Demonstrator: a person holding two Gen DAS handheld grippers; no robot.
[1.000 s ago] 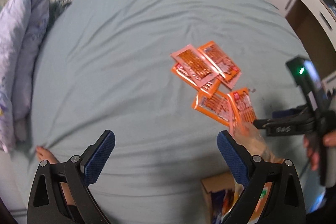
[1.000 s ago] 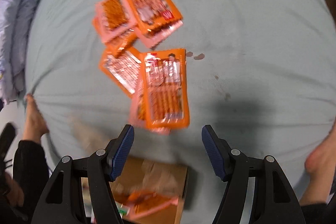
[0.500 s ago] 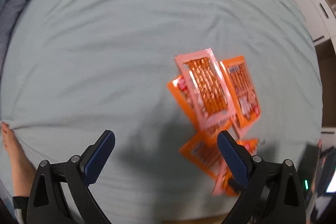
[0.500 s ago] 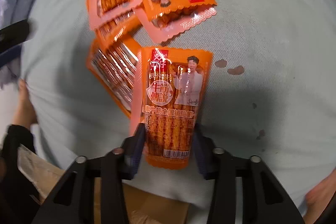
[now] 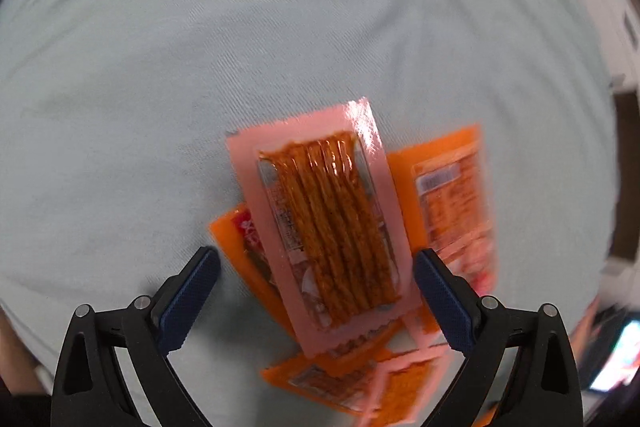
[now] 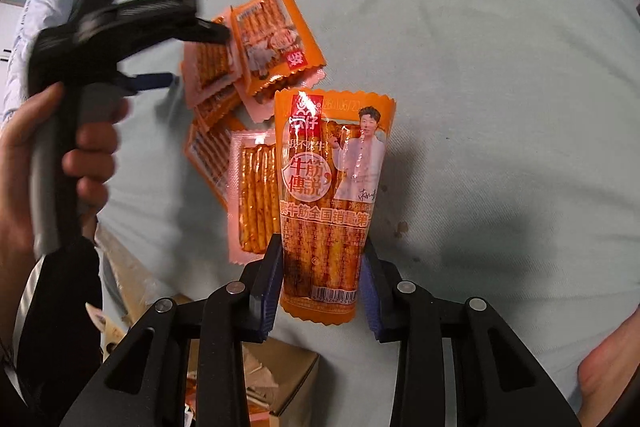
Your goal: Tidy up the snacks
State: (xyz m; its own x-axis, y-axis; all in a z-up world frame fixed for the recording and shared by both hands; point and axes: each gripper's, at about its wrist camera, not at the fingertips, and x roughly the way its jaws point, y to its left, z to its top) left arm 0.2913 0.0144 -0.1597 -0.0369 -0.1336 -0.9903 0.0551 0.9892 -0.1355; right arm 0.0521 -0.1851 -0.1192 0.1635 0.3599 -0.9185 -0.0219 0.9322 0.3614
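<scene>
Two jaws pinch an orange snack packet (image 6: 320, 227) in the right-wrist view only; left gripper (image 5: 316, 299) jaws spread over a pink packet (image 5: 324, 223)

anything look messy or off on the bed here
Yes. The snack packets lie in a loose overlapping pile at odd angles on the bedsheet, some face up, some face down. A few small dark spots mark the sheet beside the orange packet in the right gripper. No packet looks torn.
</scene>
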